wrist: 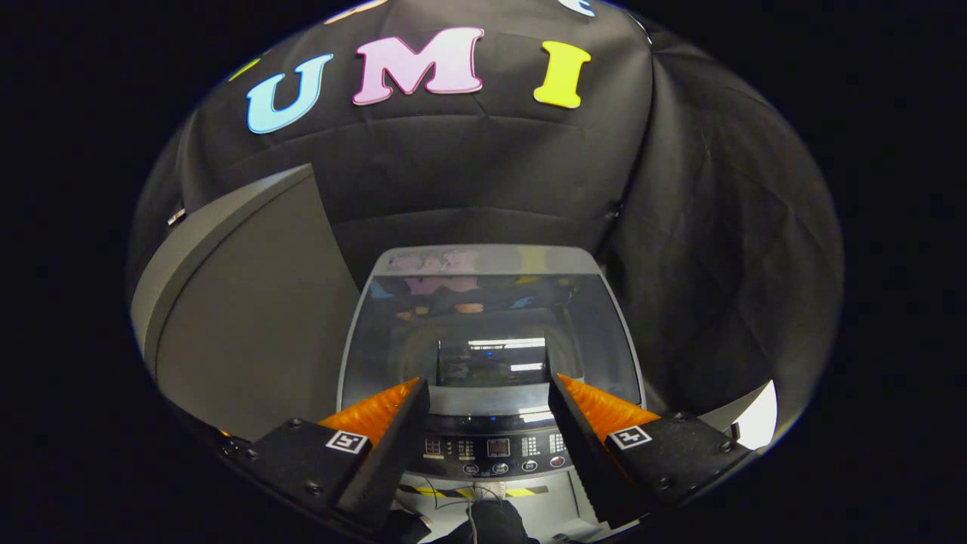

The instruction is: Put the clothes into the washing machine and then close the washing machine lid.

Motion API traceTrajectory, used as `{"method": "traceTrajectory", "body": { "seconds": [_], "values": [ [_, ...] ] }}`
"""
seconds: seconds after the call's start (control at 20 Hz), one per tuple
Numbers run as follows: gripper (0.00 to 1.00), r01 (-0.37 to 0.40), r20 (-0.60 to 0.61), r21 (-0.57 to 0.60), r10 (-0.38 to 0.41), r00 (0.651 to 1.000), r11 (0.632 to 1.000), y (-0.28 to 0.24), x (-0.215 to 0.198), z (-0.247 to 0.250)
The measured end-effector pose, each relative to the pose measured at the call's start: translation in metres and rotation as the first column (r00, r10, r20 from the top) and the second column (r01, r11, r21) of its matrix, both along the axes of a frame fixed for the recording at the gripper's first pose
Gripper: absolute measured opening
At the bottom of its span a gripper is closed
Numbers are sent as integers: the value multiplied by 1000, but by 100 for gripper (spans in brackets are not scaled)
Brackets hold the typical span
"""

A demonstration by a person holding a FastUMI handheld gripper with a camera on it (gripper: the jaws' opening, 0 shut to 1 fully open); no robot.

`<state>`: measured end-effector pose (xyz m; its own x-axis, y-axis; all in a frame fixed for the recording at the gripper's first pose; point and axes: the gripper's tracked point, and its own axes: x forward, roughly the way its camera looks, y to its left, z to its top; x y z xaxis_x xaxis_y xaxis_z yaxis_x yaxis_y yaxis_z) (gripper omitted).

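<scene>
Looking down on the top-loading washing machine (491,261), its glass lid (491,332) already lies flat and shut. The control panel (495,449) shows between the gripper (489,391), whose 2 fingers are spread and hold nothing. No clothes visible; the task looks finished, so backing away seems next.

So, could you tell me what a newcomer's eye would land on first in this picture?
Probably the washing machine, dead ahead of the gripper, with its glass lid down and mirroring the booth. The fingers stand open and empty, framing the control panel at the machine's near edge. To the machine's left rises a big grey cabinet.
</scene>
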<state>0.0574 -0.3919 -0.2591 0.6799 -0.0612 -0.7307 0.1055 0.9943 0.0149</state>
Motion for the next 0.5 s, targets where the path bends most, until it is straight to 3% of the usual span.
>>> {"method": "traceTrajectory", "body": {
  "seconds": [0.35,0.5],
  "values": [
    [99,20,148,20,-23,989,1000,-3,46,54],
    [99,32,294,63,-49,955,997,1,67,107]
  ]
}}
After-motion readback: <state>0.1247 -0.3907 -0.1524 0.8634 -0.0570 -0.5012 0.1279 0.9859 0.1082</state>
